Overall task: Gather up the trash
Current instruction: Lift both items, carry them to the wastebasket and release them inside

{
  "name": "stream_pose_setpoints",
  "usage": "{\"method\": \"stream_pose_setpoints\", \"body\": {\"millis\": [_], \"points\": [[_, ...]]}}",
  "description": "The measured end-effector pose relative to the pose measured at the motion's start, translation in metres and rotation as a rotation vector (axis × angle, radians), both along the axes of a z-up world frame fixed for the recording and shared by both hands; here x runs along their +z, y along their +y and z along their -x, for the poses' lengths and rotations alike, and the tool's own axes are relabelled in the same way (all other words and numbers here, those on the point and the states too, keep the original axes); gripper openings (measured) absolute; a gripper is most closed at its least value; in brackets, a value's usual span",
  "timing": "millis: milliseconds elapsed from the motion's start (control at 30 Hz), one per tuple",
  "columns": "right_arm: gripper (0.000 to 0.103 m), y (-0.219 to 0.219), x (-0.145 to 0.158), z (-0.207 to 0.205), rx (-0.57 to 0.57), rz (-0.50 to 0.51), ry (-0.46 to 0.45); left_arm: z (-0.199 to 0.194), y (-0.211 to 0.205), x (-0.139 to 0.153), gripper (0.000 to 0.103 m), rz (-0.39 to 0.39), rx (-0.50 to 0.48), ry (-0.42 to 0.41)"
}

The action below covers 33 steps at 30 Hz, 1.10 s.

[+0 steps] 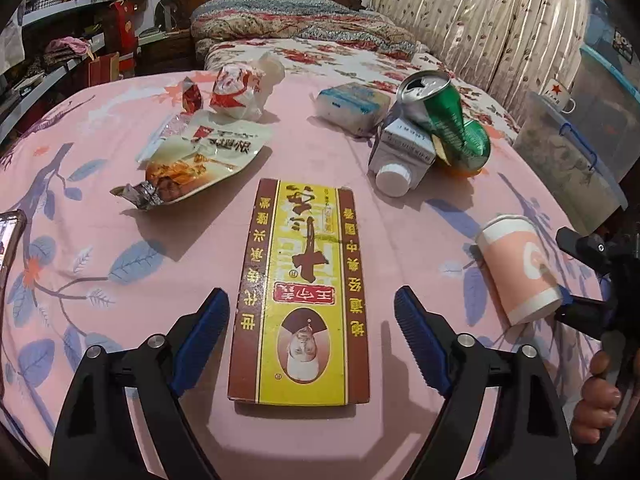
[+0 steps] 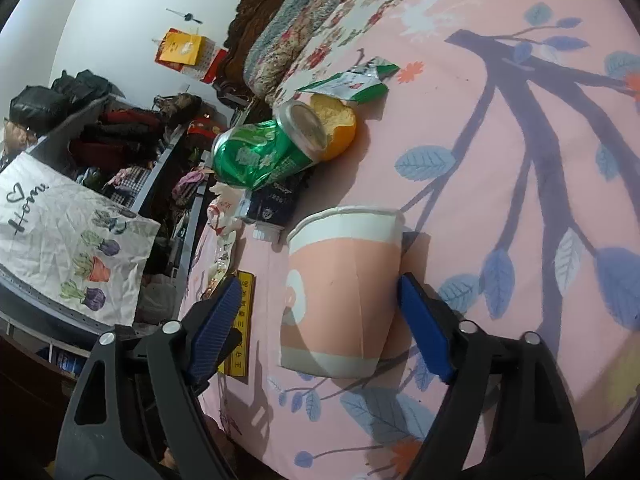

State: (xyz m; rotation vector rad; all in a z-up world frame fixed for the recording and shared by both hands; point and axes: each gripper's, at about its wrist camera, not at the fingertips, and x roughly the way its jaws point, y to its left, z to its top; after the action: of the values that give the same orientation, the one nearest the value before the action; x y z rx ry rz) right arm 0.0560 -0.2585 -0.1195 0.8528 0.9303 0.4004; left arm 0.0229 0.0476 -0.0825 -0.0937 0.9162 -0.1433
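Left wrist view: a pink floral cloth [image 1: 320, 432] spread over a round surface remains strewn with litter, so by the look of it the collecting has hardly begun; the left gripper [image 1: 310, 330] hangs with its jaws parted to either side of a long yellow-and-brown carton [image 1: 302, 292], its pads clear of the carton's edges and clasping nothing; beyond lie a torn snack pouch [image 1: 196, 164], a crumpled red-and-white wrapper [image 1: 236, 94], a tissue pack [image 1: 352, 106], a dented green can [image 1: 444, 120] propped on a small capped carton [image 1: 400, 156], and a pink paper cup [image 1: 518, 268] on its side at the right. In the right wrist view the right gripper [image 2: 320, 320] brackets that cup [image 2: 344, 292]; one blue pad sits against its wall and the other stands off, so the cup is framed, not yet squeezed; orange peel [image 2: 340, 124] and a green packet [image 2: 356, 86] wait behind. No bin or bag for the trash appears in either view; a dark object at the left edge is cut off.
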Motion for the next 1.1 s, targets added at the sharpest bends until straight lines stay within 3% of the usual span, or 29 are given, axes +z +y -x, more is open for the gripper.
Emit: {"method": "stream_pose_setpoints", "body": {"millis": [33, 100, 300, 567, 867, 1000, 1100], "points": [[0.053, 0.000, -0.003, -0.001, 0.000, 0.004, 0.020, 0.001, -0.001, 0.000, 0.057, -0.016, -0.003, -0.004], [0.048, -0.002, -0.009, 0.001, -0.009, -0.022, 0.044, 0.002, -0.001, 0.000, 0.057, -0.030, -0.014, -0.007], [0.047, 0.002, -0.012, 0.014, -0.015, -0.057, 0.071, 0.008, 0.008, 0.003, 0.056, 0.039, -0.014, 0.004], [0.046, -0.004, -0.016, 0.016, -0.011, -0.105, 0.090, 0.023, -0.003, 0.019, 0.056, 0.116, -0.112, -0.030], [0.034, -0.004, 0.010, 0.022, 0.022, -0.022, -0.002, 0.026, -0.034, 0.017, 0.056, 0.156, -0.256, 0.004], [0.034, -0.006, 0.023, 0.025, 0.026, 0.013, -0.054, 0.020, -0.052, 0.018, 0.056, 0.154, -0.296, 0.007], [0.037, -0.003, 0.018, 0.025, 0.060, 0.003, -0.038, 0.016, -0.068, 0.016, 0.056, 0.134, -0.328, 0.009]]}}
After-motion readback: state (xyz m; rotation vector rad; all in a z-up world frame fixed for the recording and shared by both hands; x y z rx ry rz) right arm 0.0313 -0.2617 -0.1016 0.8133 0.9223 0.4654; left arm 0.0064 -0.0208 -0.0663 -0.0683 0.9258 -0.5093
